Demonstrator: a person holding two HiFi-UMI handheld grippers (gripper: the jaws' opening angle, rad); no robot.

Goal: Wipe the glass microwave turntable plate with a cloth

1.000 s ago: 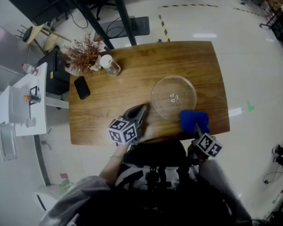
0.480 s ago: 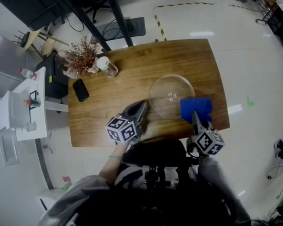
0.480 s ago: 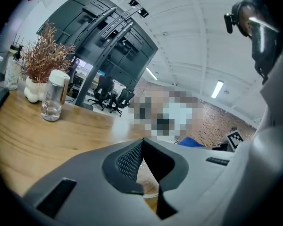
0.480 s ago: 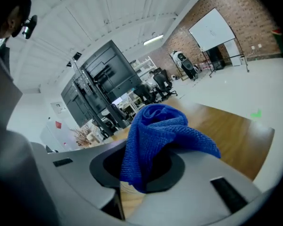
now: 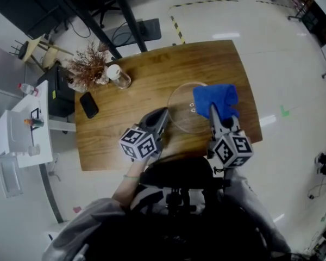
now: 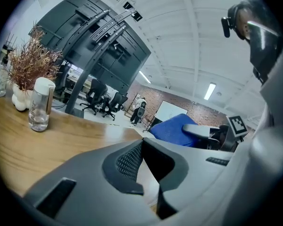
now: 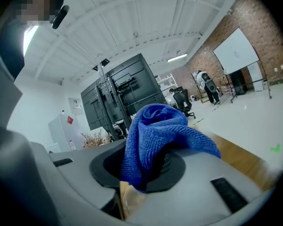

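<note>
Far-left corner blocked: plant [image 5: 88, 64], jar [image 5: 119, 78], phone [image 5: 89, 104]. Table [image 5: 217, 58] open far of plate [image 5: 180, 110]; near-left open too.

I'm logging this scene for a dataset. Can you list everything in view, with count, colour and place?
table: one, brown wood, under everything
glass plate: one, clear, table's right half
cloth: one, blue, over the plate's right part
phone: one, black, table's left side
dried plant: one, reddish-brown, far left corner
jar: one, clear with white lid, beside the plant
left gripper: one, grey, shut and empty, left of the plate
right gripper: one, grey, shut on the cloth
</note>
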